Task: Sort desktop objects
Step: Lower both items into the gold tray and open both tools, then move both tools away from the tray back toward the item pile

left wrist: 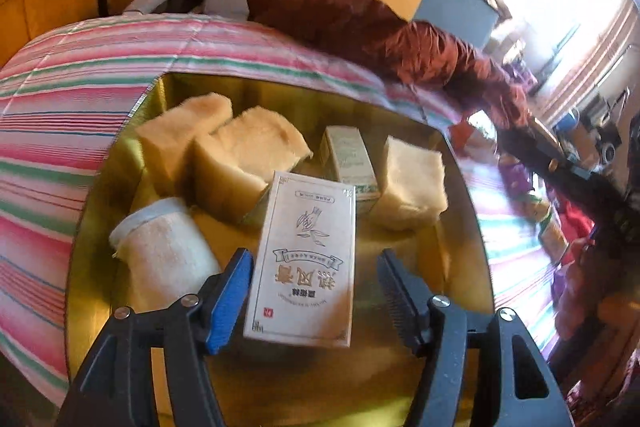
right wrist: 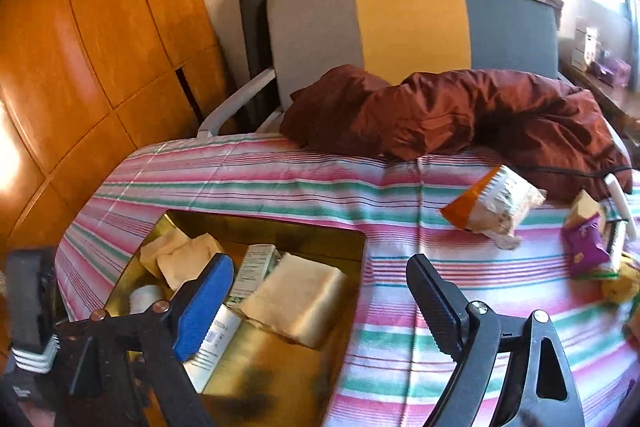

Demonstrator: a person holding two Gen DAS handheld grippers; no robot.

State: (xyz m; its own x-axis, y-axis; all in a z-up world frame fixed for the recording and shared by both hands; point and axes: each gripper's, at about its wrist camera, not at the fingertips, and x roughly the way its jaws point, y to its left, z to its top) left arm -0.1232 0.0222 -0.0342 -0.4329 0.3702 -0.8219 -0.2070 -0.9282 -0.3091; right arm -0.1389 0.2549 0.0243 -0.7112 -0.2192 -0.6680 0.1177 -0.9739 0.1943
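A gold tray [left wrist: 300,379] sits on the striped tablecloth [left wrist: 60,131] and holds several beige spongy blocks [left wrist: 248,155], a rolled white towel [left wrist: 164,251] and a small pale green box [left wrist: 350,163]. A white printed box [left wrist: 304,259] lies tilted between the fingers of my left gripper [left wrist: 315,255]. The pads stand apart from it, with a clear gap on the right side. My right gripper [right wrist: 320,263] hangs open over the tray's right wall [right wrist: 280,235] and the cloth, nothing between its fingers. An orange snack packet [right wrist: 492,203] and a purple packet [right wrist: 588,243] lie on the cloth to the right.
A crumpled rust-brown jacket [right wrist: 460,111] lies across the table's far side, in front of a grey and yellow chair [right wrist: 408,19]. Wooden panels [right wrist: 80,67] rise on the left. A yellow item [right wrist: 620,287] sits by the right edge. Bare striped cloth [right wrist: 400,347] spreads under the right gripper.
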